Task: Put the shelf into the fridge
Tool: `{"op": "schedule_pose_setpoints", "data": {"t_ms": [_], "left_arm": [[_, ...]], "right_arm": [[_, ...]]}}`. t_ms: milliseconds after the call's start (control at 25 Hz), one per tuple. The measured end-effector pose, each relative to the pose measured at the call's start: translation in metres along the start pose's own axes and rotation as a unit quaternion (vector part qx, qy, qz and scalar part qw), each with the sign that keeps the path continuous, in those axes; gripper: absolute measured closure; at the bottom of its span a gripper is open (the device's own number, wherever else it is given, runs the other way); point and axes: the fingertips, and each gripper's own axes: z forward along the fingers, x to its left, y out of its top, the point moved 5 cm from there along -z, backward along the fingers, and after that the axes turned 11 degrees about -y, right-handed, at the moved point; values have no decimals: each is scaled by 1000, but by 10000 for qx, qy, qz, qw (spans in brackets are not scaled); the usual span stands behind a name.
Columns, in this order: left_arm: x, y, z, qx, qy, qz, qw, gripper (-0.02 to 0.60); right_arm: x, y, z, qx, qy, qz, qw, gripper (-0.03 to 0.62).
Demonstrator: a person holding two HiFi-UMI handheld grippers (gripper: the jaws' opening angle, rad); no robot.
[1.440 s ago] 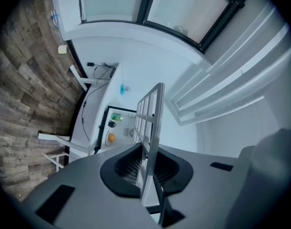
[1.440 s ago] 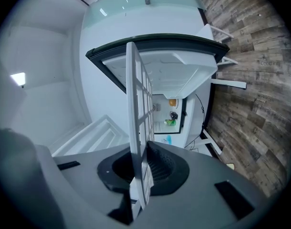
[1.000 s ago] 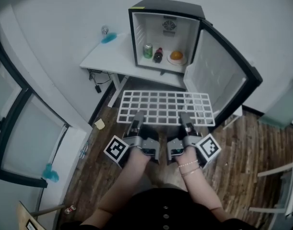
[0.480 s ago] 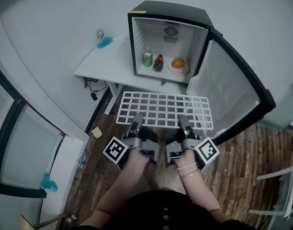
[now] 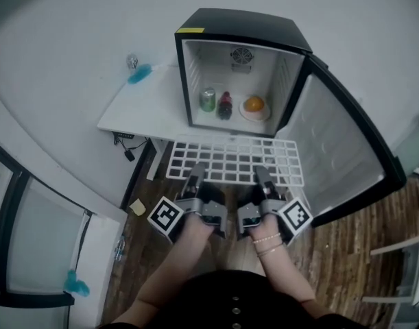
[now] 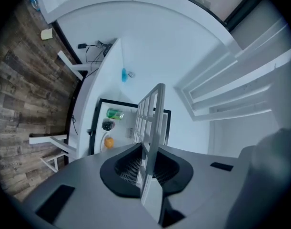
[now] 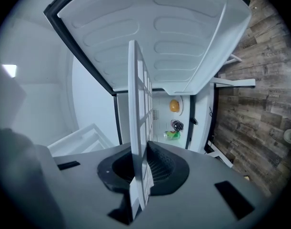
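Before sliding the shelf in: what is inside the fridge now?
On the fridge floor stand a green can, a dark bottle and an orange fruit on a plate. Anything behind them is hidden.

A white table (image 5: 144, 108) is standing against the white wall (image 5: 72, 40); wood-plank flooring (image 5: 336, 266) is running beneath, beside a black-framed window (image 5: 3, 204).

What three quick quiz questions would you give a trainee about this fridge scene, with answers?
1. True or false: the left gripper and the right gripper are both shut on the white wire shelf.
2. Inside the fridge, what stands between the green can and the orange? A) dark bottle B) mug C) carton
3. Fill in: the fridge door stands ____.
Key: 1 true; 2 A; 3 open.
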Motion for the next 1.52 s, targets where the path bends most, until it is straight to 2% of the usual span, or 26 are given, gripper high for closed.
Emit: {"op": "schedule_pose_setpoints", "data": {"t_ms": [640,880,1280,1520], "left_arm": [[34,38,112,665,84,-133,9977,546],[46,51,151,787,155,-225,9965,546],[54,55,166,982,78,-285,9947,546],[54,57,172,1070,65,-185,9941,546]], "right_arm": [[12,13,94,-677,53,184,9975,559],[19,19,130,-833,5,195,9963,559],[19,22,142,-935,81,163,9955,559],[15,22,146,-760,122,218,9968,559]]}}
